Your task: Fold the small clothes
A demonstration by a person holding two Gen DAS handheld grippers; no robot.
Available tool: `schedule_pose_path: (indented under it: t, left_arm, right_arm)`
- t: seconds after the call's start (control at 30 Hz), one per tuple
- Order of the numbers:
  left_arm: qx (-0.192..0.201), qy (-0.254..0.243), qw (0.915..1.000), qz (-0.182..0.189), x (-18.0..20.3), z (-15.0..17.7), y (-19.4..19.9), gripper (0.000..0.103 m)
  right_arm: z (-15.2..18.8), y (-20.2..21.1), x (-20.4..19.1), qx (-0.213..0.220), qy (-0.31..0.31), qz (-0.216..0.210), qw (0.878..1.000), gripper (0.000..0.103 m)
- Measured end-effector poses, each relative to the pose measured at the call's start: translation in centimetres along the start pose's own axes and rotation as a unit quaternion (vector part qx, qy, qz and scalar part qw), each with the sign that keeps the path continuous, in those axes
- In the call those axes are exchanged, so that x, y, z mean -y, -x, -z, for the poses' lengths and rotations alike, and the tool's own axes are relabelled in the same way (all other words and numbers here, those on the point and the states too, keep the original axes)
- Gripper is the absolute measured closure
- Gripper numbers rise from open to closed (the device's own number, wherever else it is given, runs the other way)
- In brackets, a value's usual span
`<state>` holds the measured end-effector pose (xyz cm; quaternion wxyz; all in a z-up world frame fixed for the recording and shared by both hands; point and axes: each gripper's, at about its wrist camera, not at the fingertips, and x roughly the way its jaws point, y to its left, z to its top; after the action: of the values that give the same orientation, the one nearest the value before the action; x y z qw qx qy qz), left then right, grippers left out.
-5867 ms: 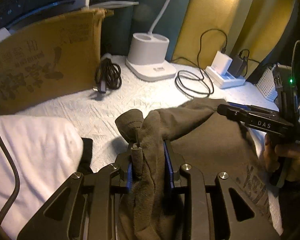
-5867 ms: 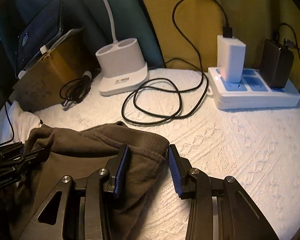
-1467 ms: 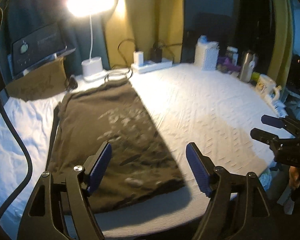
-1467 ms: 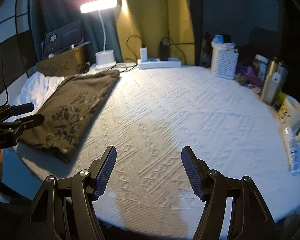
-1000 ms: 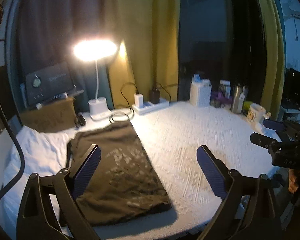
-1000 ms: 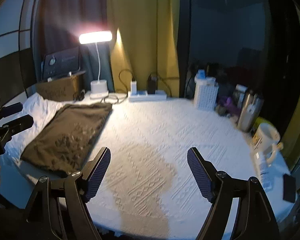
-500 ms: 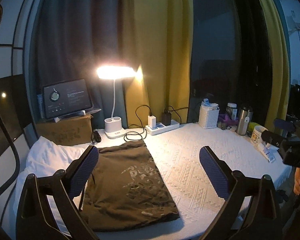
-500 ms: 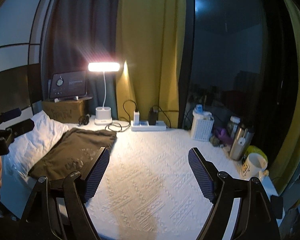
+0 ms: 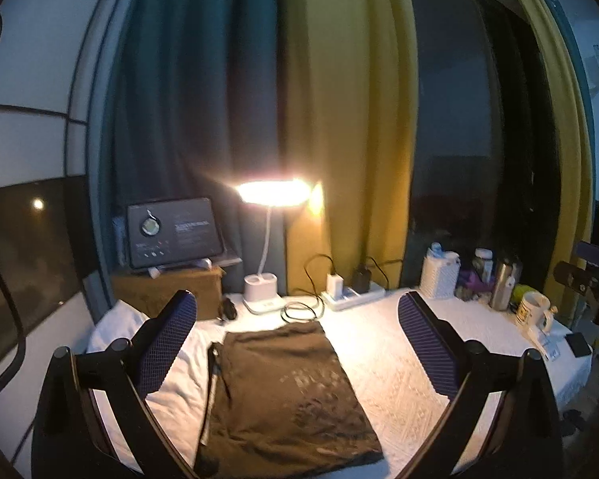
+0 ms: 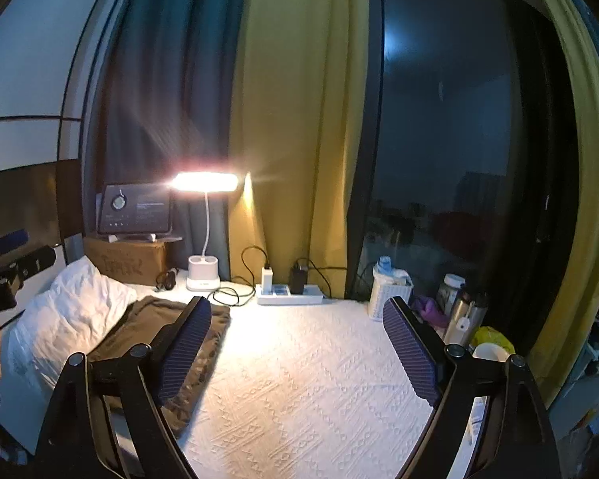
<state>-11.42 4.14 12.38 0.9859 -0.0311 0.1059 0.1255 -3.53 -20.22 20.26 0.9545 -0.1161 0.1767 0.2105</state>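
A brown garment (image 9: pixel 287 395) with a pale print lies flat as a long folded rectangle on the white bed cover (image 9: pixel 395 363). My left gripper (image 9: pixel 296 297) hovers well above and behind it, open wide, nothing between its blue pads. My right gripper (image 10: pixel 296 301) hangs over the bare cover to the right of the garment (image 10: pixel 147 311). Its jaws are opening and hold nothing. Each gripper also shows at the edge of the other's view: the right gripper (image 9: pixel 587 275) and the left gripper (image 10: pixel 16 255).
A lit desk lamp (image 9: pixel 273 193), a power strip (image 9: pixel 353 295) with cables, and a cardboard box (image 9: pixel 167 293) bearing a tablet stand at the head of the bed. A white pillow (image 9: pixel 116 327) lies left. A white basket (image 9: pixel 439 275), a flask and a mug (image 9: pixel 533 313) crowd the right edge.
Both grippers have risen and drawn back from the bed, so more curtain and wall shows. The garment, earlier gripped by the left gripper, lies released and still. The right jaws stand slightly wider.
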Motion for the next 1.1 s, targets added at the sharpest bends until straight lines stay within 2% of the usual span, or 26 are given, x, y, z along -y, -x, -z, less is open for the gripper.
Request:
schedule_pose_path:
  t: [0.17,0.47,0.7,0.87,1.1]
  left_arm:
    - [0.031,0.021,0.9993,-0.005,-1.7,-0.9,1.4,0.003]
    - [0.039,0.034,0.9986,-0.016,-3.1,-1.8,2.3,0.003]
    - [0.039,0.042,0.9979,-0.030,-4.1,-2.2,2.9,0.003]
    - [0.038,0.050,0.9972,-0.042,-5.0,-2.0,2.9,0.003]
    - [0.017,0.052,0.9971,-0.053,-5.9,-1.4,1.8,0.003]
  right_arm:
    - [-1.1,1.0,-0.6,0.014,0.001,0.003,1.000,0.013]
    - [-3.0,3.0,-1.7,0.049,-0.016,-0.017,0.999,0.012]
    - [-4.7,4.1,-2.5,0.081,-0.025,0.001,0.996,0.011]
    - [-5.8,4.2,-2.9,0.085,-0.021,-0.010,0.996,0.011]
    - [-5.7,3.2,-3.2,0.076,-0.020,-0.014,0.997,0.011]
